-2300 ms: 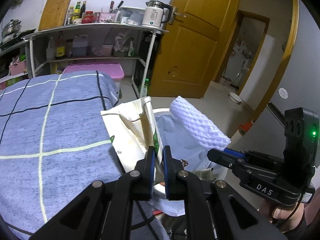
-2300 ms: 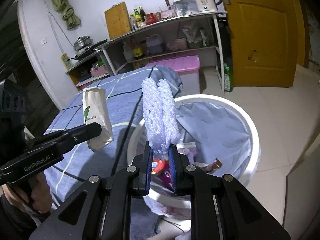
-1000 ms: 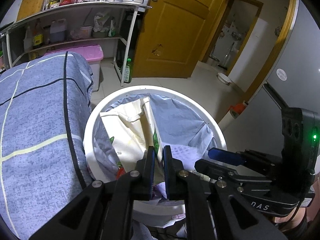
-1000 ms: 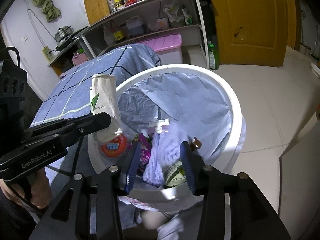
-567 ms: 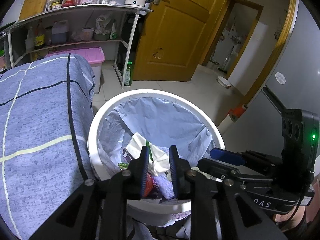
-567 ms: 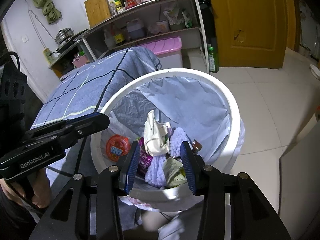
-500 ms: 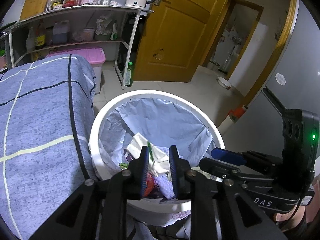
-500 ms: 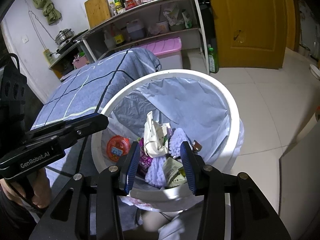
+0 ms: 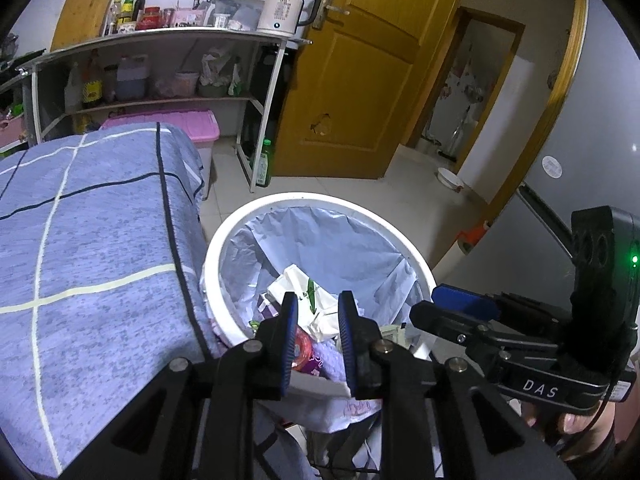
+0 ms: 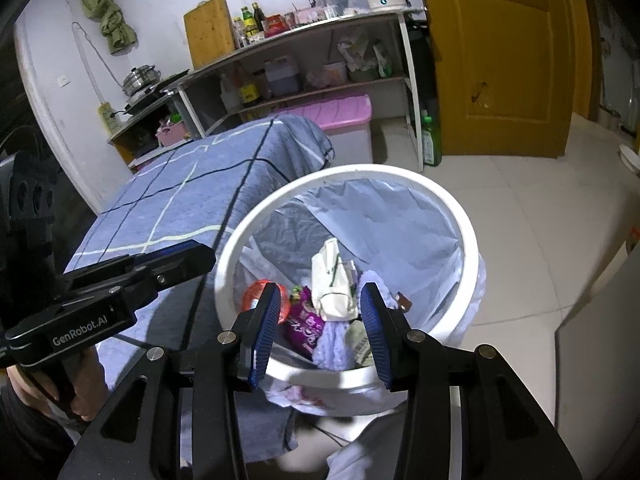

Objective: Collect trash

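Observation:
A white bin (image 9: 304,200) lined with a pale blue bag stands beside the table. In it lie a cream paper bag (image 10: 332,280), a white foam net (image 10: 336,340), a purple wrapper (image 10: 304,324) and a red round pack (image 10: 256,294). My left gripper (image 9: 318,296) hovers over the bin's near rim, open with nothing between its fingers. My right gripper (image 10: 320,288) hangs above the bin (image 10: 360,170) too, open wider and empty. Each gripper shows in the other's view, the left gripper (image 10: 192,256) on the table side and the right gripper (image 9: 460,300) at the bin's right.
A table under a blue checked cloth (image 9: 88,240) borders the bin on the left. Behind stand a shelf rack (image 9: 160,40) with a kettle and bottles, a pink storage box (image 9: 184,128), a green bottle (image 9: 264,164) and a yellow door (image 9: 360,80).
My left gripper opened and let go of the paper bag, which dropped into the bin. Both grippers then drew up and back from the bin. The right stayed open.

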Demonstrator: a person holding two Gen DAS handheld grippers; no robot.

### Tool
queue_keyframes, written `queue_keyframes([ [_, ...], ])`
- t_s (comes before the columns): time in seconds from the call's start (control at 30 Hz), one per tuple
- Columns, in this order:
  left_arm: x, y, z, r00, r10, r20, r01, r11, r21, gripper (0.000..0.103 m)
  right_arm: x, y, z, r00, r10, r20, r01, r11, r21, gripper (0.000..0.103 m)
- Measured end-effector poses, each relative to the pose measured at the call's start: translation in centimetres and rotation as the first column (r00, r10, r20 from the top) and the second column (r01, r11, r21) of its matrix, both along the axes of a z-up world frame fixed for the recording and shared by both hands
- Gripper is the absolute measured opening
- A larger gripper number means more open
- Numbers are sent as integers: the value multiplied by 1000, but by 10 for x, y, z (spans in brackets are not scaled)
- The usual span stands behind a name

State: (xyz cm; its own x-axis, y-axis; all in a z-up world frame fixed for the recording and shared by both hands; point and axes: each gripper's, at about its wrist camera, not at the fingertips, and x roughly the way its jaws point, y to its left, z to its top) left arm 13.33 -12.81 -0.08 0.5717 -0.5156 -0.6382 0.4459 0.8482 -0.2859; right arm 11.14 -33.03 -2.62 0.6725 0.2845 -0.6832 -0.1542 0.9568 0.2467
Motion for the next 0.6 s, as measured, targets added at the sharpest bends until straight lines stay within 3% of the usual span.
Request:
queue_keyframes([
  [0.6,-55,40,14,986,137,94,-141,990,28,21,-40,40,22,992,56,111,-51,998,-45,43],
])
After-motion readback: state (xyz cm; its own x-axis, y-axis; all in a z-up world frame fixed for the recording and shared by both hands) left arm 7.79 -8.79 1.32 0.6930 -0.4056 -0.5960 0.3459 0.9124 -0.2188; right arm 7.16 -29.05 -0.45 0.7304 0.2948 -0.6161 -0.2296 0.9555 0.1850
